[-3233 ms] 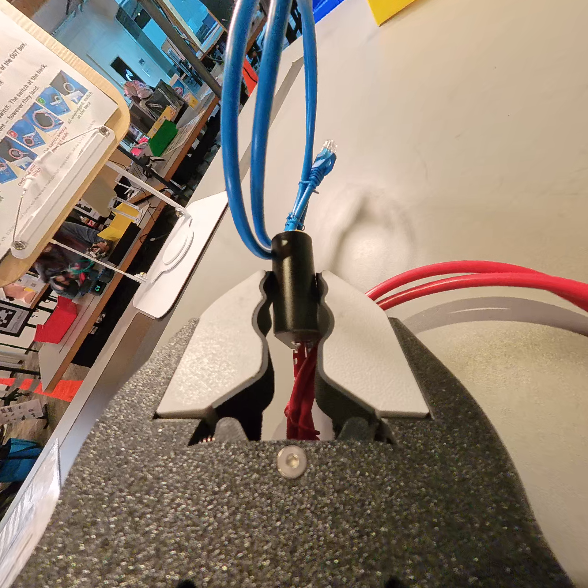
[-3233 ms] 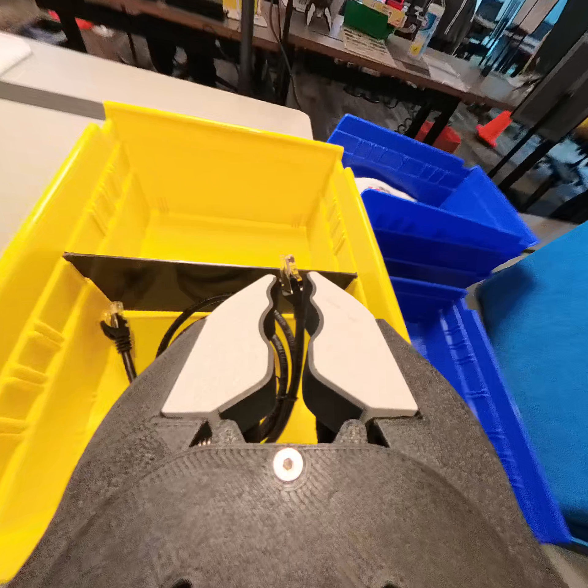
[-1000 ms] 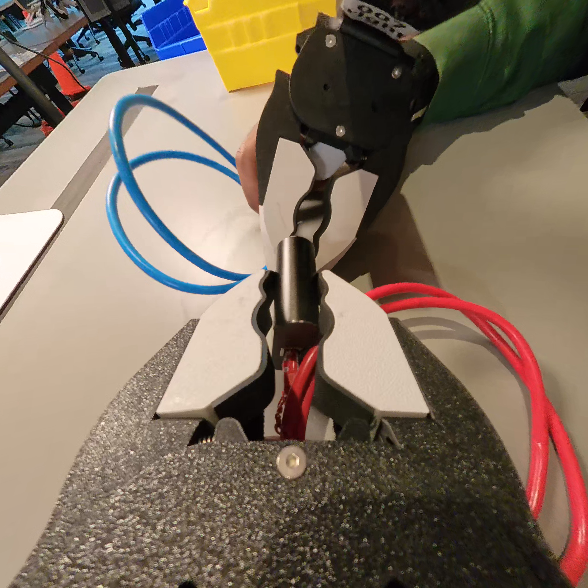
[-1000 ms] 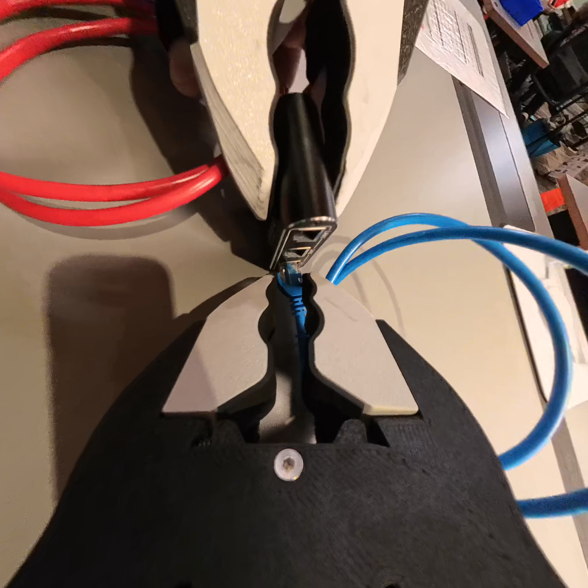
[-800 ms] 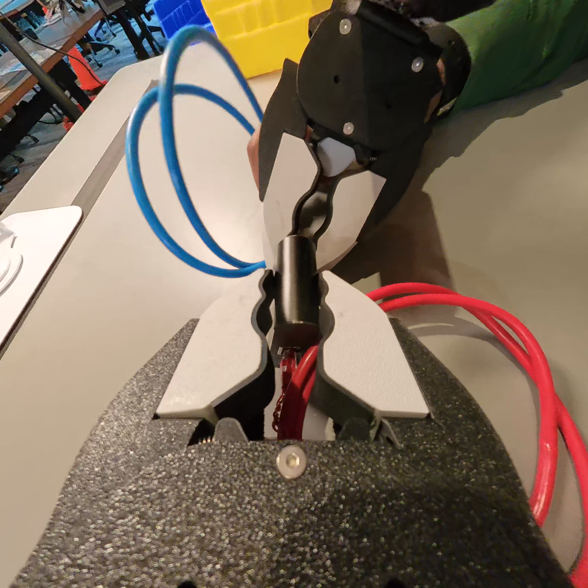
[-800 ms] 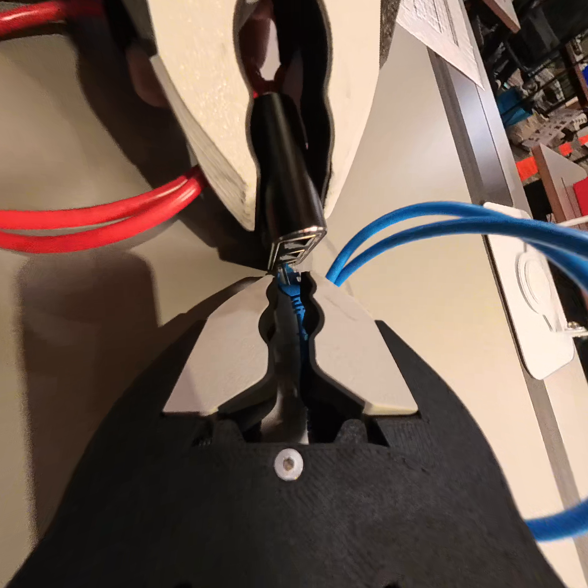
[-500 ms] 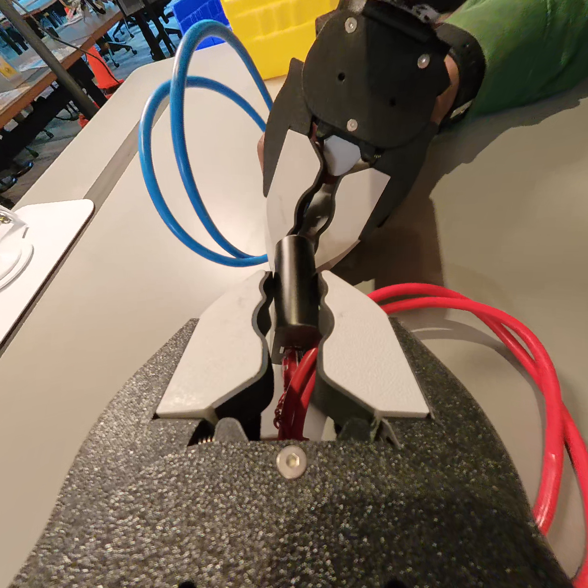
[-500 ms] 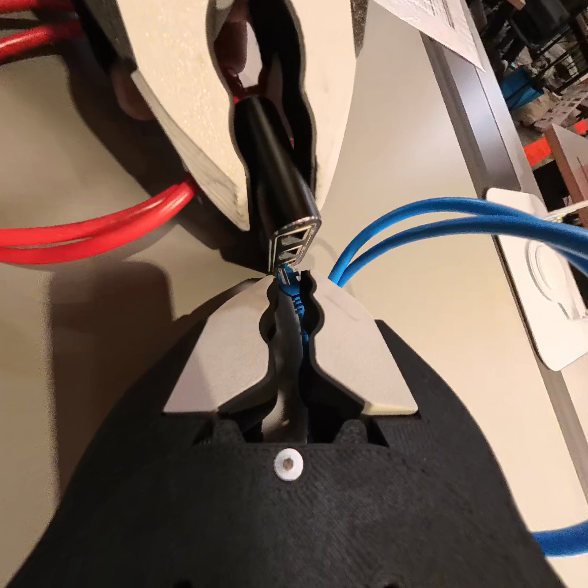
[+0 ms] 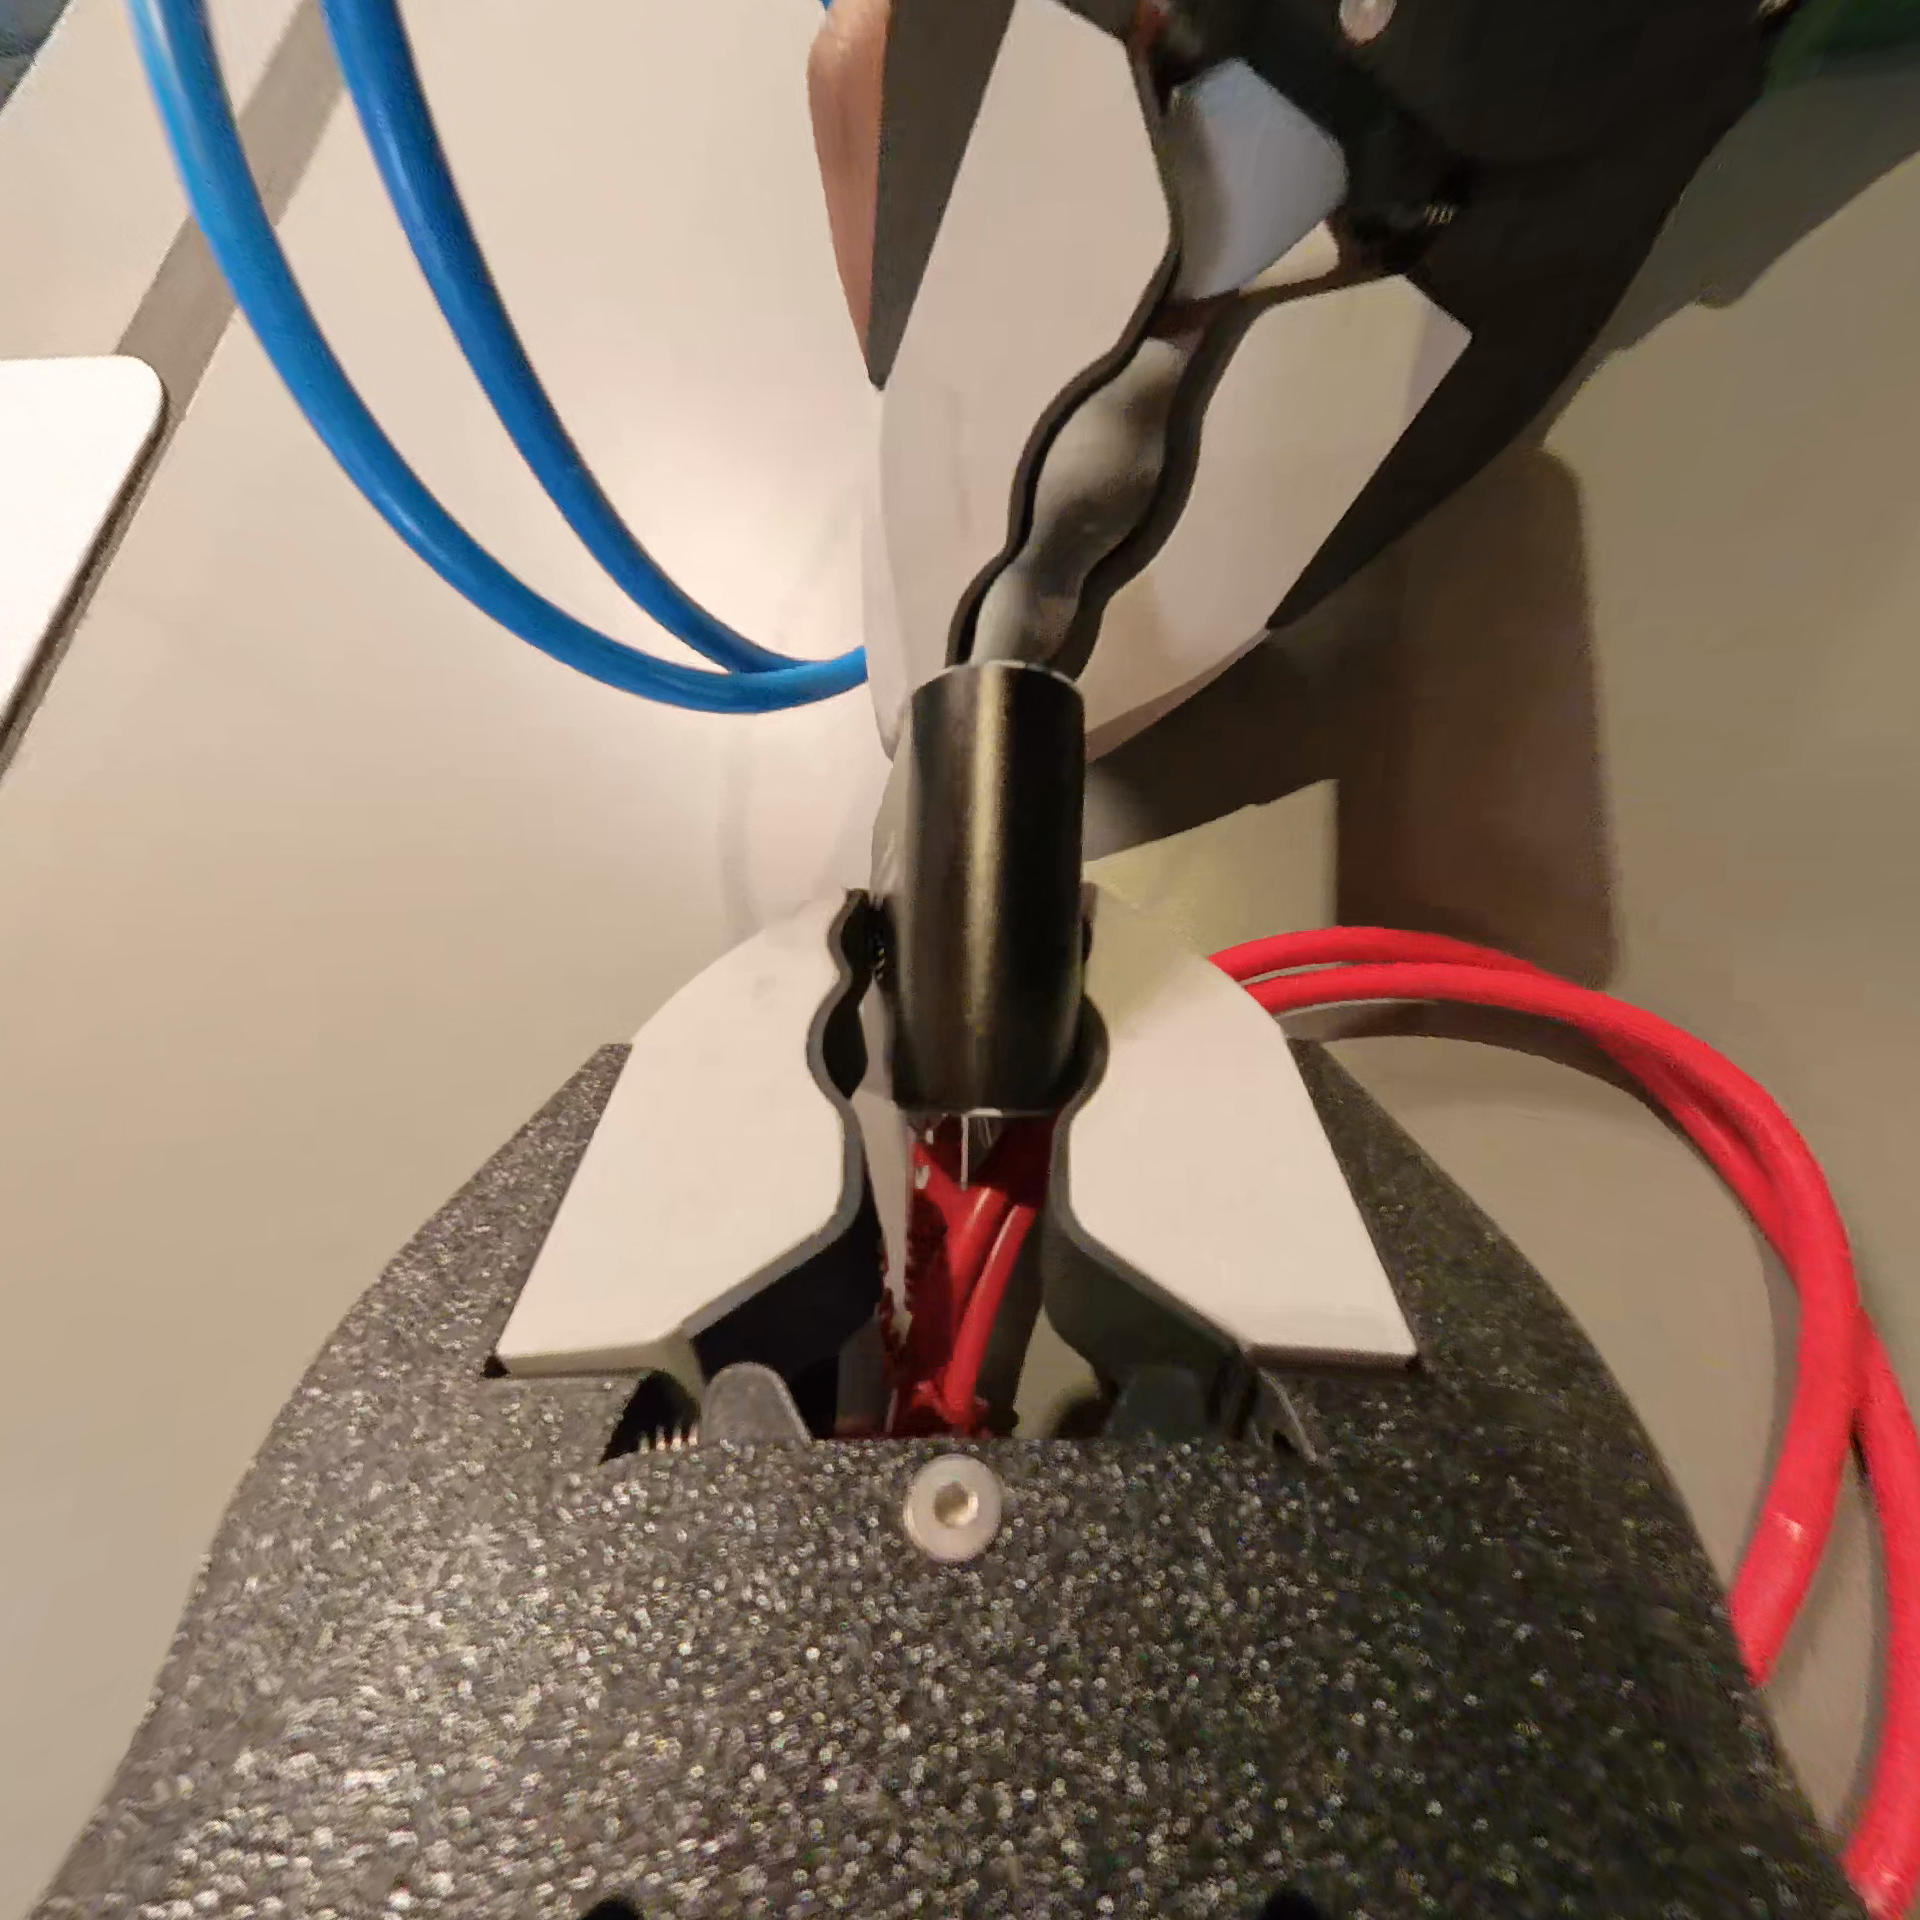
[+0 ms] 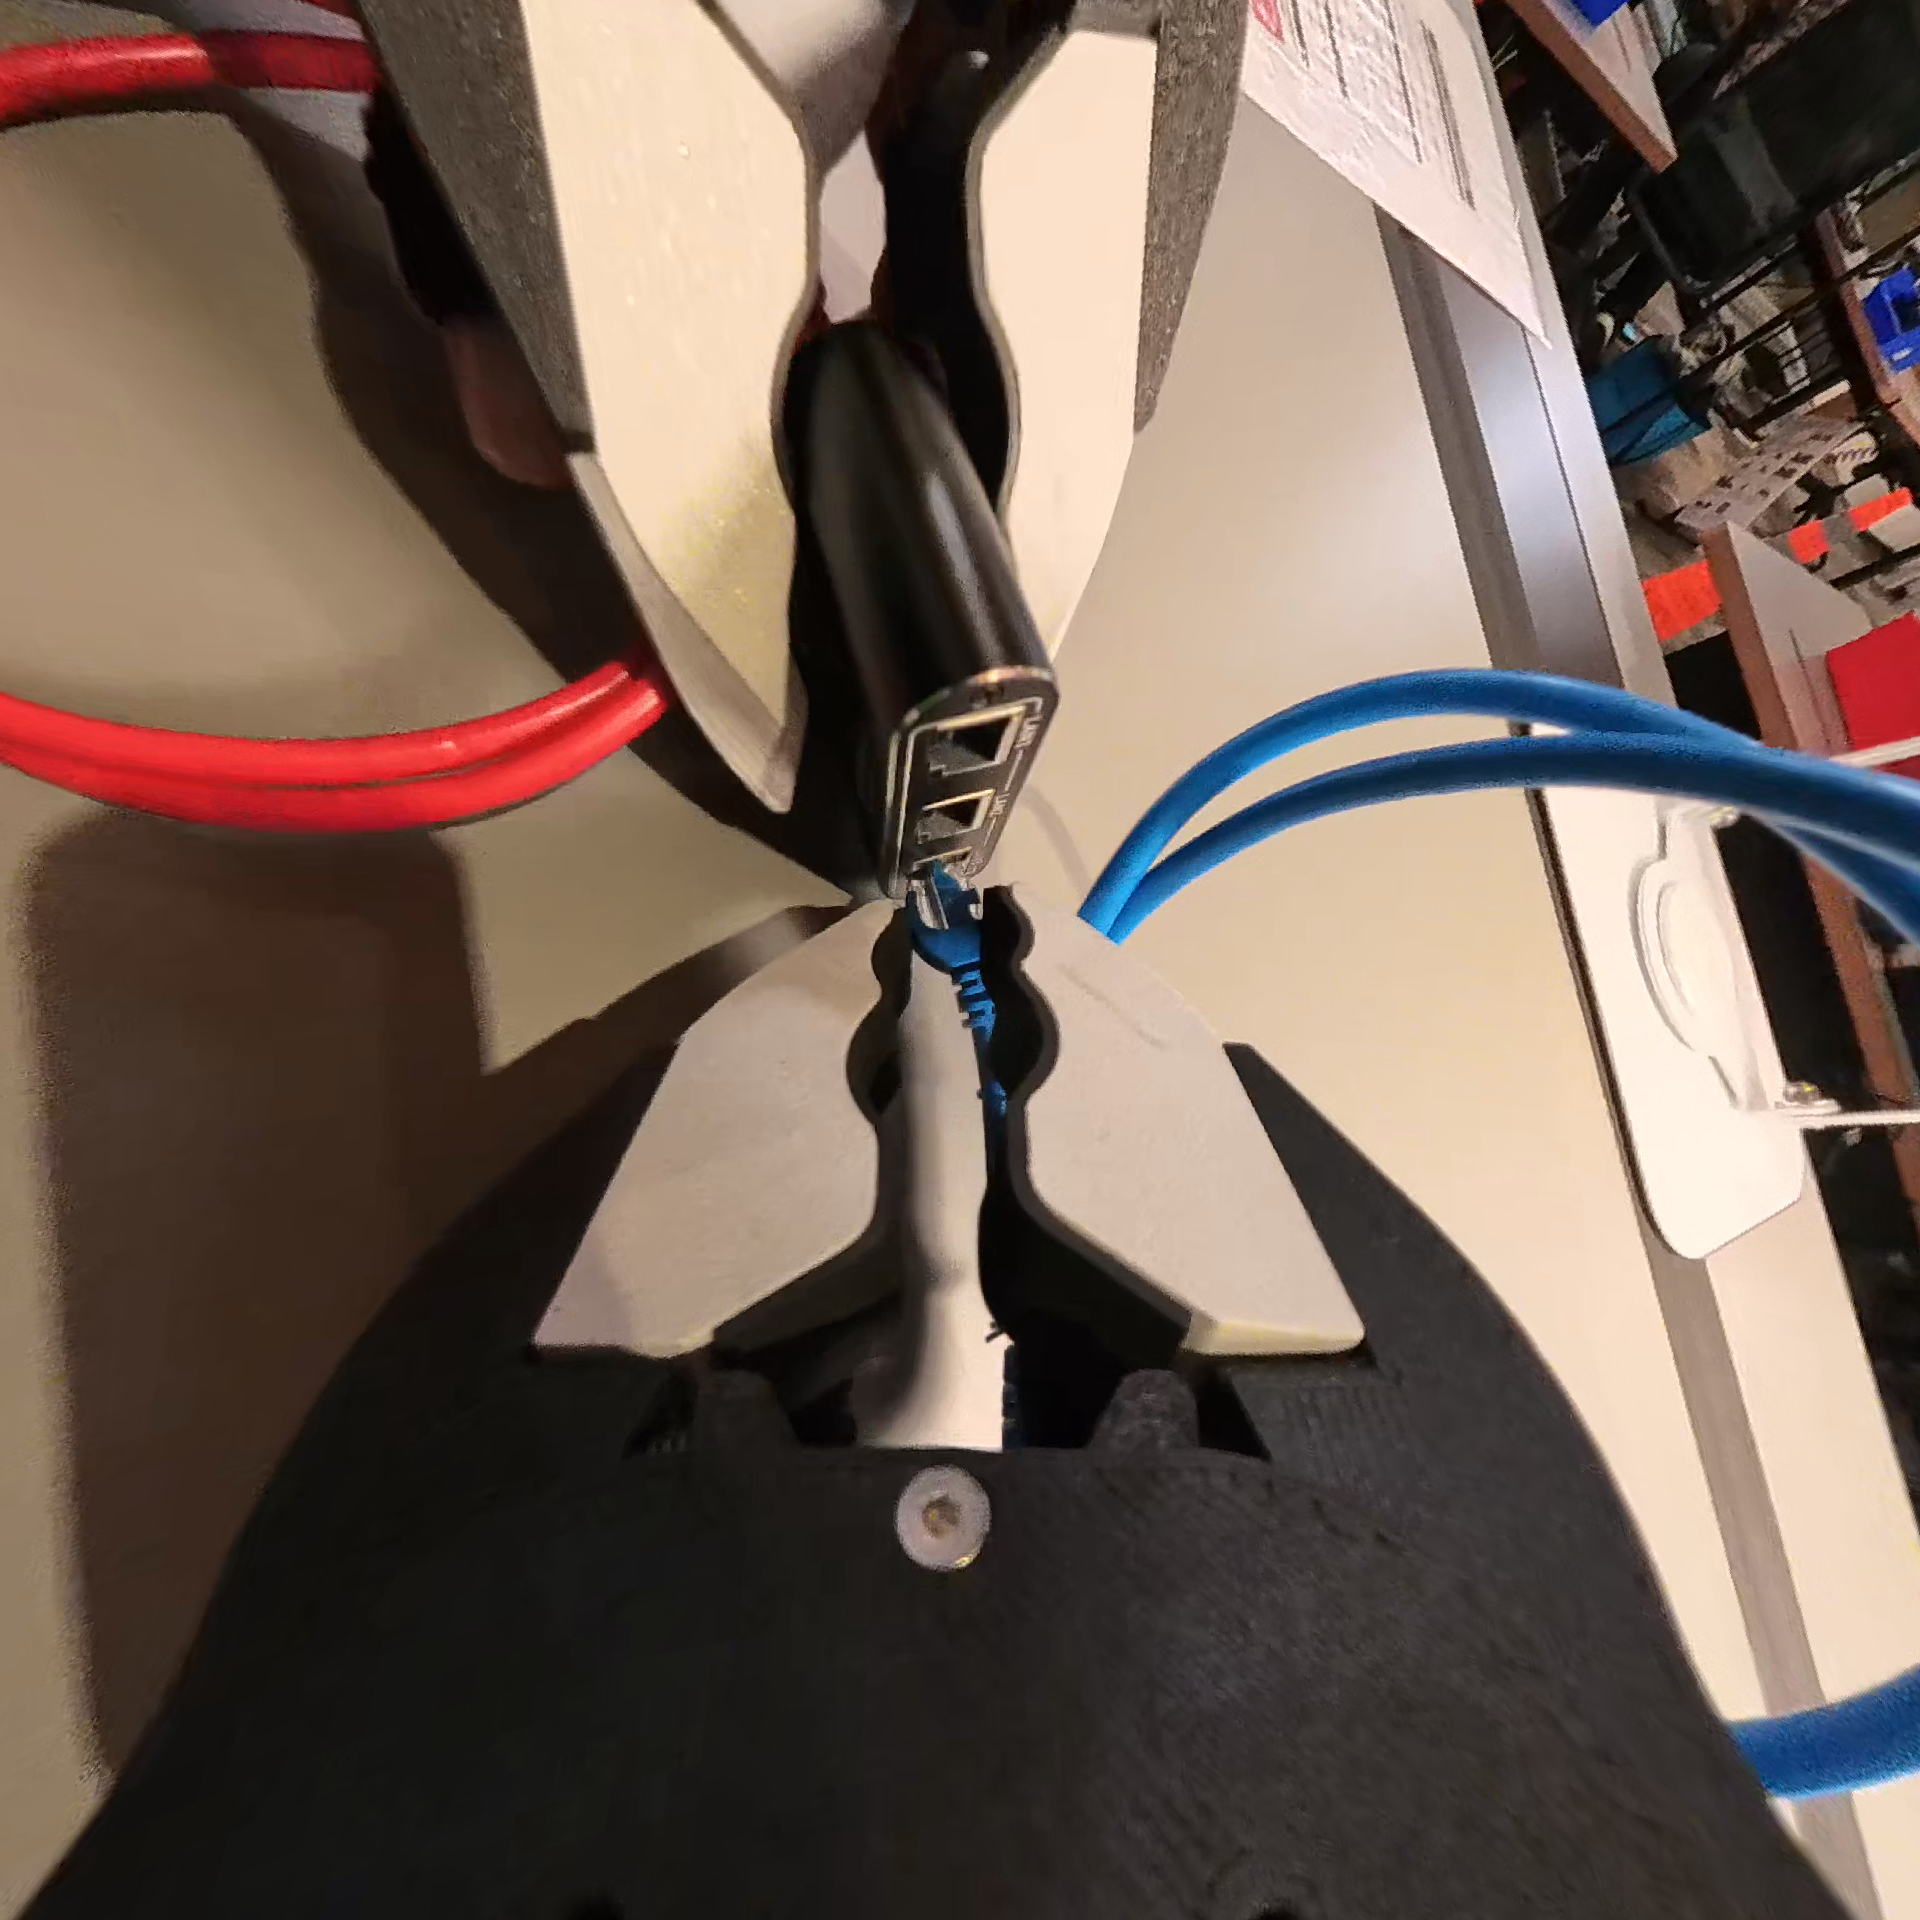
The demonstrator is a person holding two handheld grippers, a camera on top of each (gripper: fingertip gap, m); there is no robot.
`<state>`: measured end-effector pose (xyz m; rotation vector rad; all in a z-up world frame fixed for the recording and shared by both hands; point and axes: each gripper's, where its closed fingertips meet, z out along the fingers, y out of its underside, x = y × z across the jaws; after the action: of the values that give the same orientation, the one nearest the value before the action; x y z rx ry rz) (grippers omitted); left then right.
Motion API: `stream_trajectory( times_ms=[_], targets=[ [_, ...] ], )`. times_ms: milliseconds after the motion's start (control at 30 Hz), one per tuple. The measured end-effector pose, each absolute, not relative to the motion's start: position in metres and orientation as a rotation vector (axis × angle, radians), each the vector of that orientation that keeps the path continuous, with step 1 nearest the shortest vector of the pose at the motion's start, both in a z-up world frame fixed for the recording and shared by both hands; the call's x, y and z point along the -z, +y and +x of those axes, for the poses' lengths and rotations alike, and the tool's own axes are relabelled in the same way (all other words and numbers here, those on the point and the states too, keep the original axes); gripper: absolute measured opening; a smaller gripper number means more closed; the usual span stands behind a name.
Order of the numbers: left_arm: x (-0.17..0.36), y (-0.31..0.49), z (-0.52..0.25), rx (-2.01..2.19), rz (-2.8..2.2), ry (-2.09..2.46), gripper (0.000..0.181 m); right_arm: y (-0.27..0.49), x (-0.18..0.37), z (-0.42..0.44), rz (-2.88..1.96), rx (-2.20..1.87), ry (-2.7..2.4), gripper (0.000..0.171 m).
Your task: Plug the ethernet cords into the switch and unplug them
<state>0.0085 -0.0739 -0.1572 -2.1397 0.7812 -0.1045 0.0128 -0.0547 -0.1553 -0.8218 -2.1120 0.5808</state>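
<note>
My left gripper point(image 9: 977, 914) is shut on a black tube-shaped switch point(image 9: 987, 883), with a red cord point(image 9: 1662, 1143) plugged into its near end. My right gripper point(image 10: 951, 914) faces it and is shut on the plug of a blue cord point(image 10: 966, 997). The plug's clear tip touches the lowest of three ports on the switch's point(image 10: 914, 582) metal face. I cannot tell how deep it sits. The blue cord point(image 9: 468, 468) loops off to the left in the left wrist view, and the right gripper point(image 9: 1023, 623) shows behind the switch.
Both grippers hang low over a beige table point(image 9: 364, 935). A white board point(image 10: 1714, 1039) with a clear item and a printed sheet point(image 10: 1403, 135) lie near the table's seam. Red cord loops point(image 10: 312, 769) lie beside the left gripper. Shelving stands beyond the edge. Both grippers' tips are close together, under 4 cm apart.
Both grippers have come closer together and dropped toward the table. The switch face now fills more of the right wrist view. The blue plug stays at the lowest port.
</note>
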Motion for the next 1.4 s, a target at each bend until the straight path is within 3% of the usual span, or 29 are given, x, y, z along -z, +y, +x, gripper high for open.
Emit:
stream_trajectory(
  times_ms=[33,600,1400],
  targets=[
    [0.158,-0.073,0.008,0.075,-2.136,0.795,0.033,-0.055,0.155,0.013,-0.813,-0.579,-2.114,0.013],
    [0.160,-0.070,0.009,-0.057,-2.101,0.892,0.030,-0.054,0.162,0.013,-0.657,-0.434,-2.101,0.017],
    [0.148,-0.051,-0.009,-0.372,-2.030,0.757,0.029,-0.021,0.139,0.001,-0.954,-0.330,-1.846,0.013]
  ],
)
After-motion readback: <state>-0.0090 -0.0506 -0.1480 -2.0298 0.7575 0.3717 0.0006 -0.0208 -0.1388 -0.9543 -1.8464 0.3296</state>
